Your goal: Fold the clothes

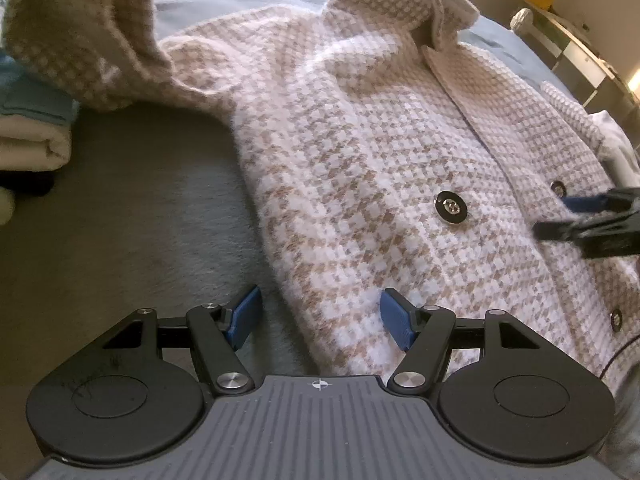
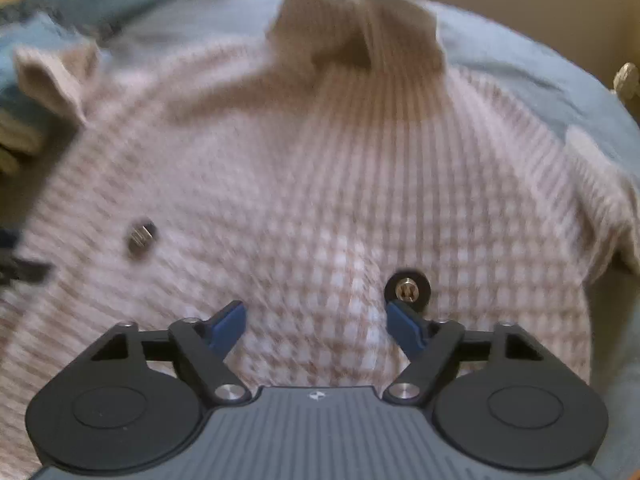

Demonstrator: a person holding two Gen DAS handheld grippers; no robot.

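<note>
A cream-and-tan houndstooth jacket (image 1: 360, 152) with black buttons (image 1: 451, 208) lies front up on a blue-grey bed cover (image 1: 132, 220). Its collar (image 1: 436, 12) points away from me, and one sleeve (image 1: 80, 32) bunches up at the far left. My left gripper (image 1: 320, 314) is open and straddles the jacket's left side edge, one finger over the cover and the other over the cloth. At the right edge, my right gripper (image 1: 556, 216) hovers near the button line. In the blurred right wrist view the right gripper (image 2: 316, 318) stands open over the jacket (image 2: 320, 180), beside a button (image 2: 407, 290).
A stack of folded teal and cream clothes (image 1: 32, 128) sits at the left of the bed. White cloth (image 1: 616, 140) lies past the jacket's right side. A metal shelf (image 1: 580, 52) stands beyond the bed at the far right. Bare cover (image 2: 540, 80) surrounds the jacket.
</note>
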